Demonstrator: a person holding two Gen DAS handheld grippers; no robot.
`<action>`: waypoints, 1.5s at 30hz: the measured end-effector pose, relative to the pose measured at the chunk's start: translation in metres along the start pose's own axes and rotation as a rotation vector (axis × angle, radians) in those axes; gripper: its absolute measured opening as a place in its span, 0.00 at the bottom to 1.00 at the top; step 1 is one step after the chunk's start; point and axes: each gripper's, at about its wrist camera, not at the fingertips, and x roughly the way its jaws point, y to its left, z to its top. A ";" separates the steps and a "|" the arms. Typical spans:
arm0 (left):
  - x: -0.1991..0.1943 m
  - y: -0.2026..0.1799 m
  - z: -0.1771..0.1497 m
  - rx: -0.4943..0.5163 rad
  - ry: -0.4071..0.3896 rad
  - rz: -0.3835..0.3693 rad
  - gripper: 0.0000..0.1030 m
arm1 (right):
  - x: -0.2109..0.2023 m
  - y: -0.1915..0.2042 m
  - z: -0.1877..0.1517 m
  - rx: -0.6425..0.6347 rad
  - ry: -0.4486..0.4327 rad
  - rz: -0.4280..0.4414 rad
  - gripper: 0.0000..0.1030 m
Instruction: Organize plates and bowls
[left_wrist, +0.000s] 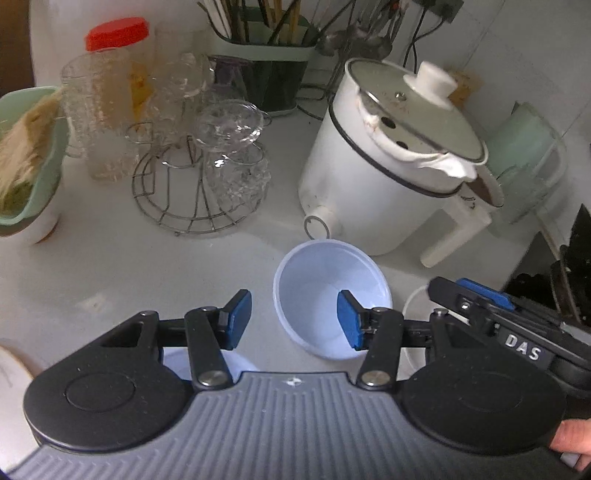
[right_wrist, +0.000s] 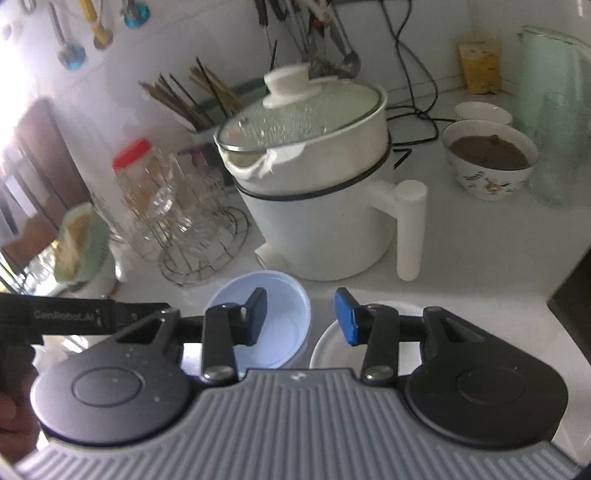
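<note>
A pale blue bowl (left_wrist: 325, 291) stands upright on the white counter, in front of the white electric pot. My left gripper (left_wrist: 293, 317) is open over its left rim, its right pad inside the bowl. The bowl also shows in the right wrist view (right_wrist: 280, 317). My right gripper (right_wrist: 301, 317) is open, its left pad over the bowl and its right pad over a white dish (right_wrist: 332, 350). The white dish rim shows in the left wrist view (left_wrist: 412, 306), under the right gripper's arm. Another pale blue piece (left_wrist: 240, 363) peeks out below my left gripper.
A white electric pot (left_wrist: 384, 177) with a glass lid stands close behind the bowl. A wire rack of glasses (left_wrist: 199, 177) stands to its left, a green bowl (left_wrist: 33, 158) far left. A filled patterned bowl (right_wrist: 489, 158) and a white bowl (right_wrist: 482, 110) stand at the right.
</note>
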 end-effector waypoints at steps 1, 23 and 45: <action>0.006 -0.001 0.000 0.003 0.006 0.002 0.55 | 0.007 0.000 0.001 -0.005 0.009 0.004 0.43; 0.068 0.019 0.002 -0.041 0.090 0.010 0.28 | 0.084 0.016 -0.005 -0.132 0.089 -0.020 0.33; 0.028 0.025 0.015 -0.062 0.057 -0.046 0.17 | 0.055 0.022 0.003 -0.035 0.099 0.001 0.15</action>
